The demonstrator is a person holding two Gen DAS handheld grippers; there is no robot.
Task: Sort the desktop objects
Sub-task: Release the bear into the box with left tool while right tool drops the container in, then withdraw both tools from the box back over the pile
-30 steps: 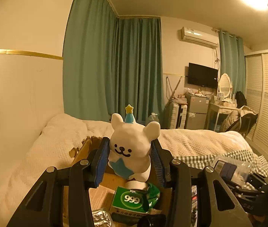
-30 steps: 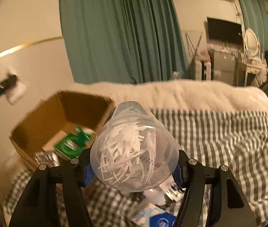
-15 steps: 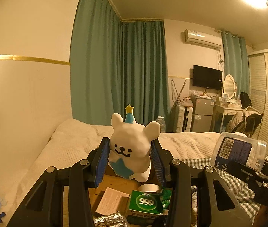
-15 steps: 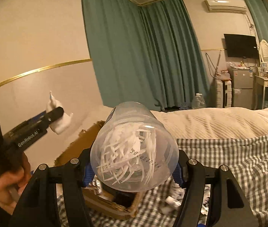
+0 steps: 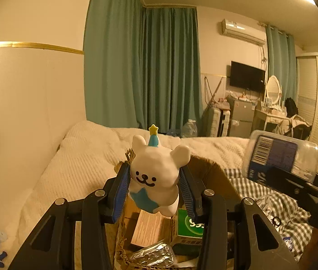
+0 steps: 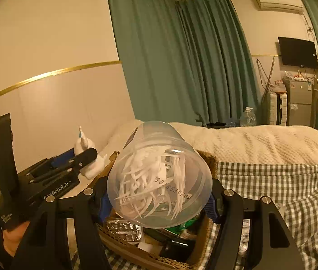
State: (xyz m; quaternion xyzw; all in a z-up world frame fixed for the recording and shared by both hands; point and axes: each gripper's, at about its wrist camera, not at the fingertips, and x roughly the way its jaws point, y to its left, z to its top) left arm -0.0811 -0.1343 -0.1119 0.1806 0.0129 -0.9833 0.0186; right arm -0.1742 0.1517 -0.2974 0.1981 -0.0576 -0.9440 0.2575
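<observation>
My left claw (image 5: 154, 187) grips a white bear figurine (image 5: 156, 175) at frame centre, above the cardboard box (image 5: 206, 168). My right claw (image 6: 159, 202) clamps a clear jar of floss picks (image 6: 159, 180) over the same box. Releasing together, they may collide or topple outside.

My left gripper (image 5: 154, 186) shows black plastic arms with triangular cut-outs, a silver screw head at each joint, and ribbed blue pads (image 5: 120, 191) lining the inside of both fingers. My right gripper (image 6: 157, 199) is built the same: black linkage, round silver screws, blue pads (image 6: 104, 207) peeking out at the finger roots. From the right wrist view the left tool's side carries white lettering reading "GenRobot.AI", small screws along its body, and a tall black handle bracket. My hand (image 6: 12, 240) grips beneath it, a dark sleeve at the edge.
</observation>
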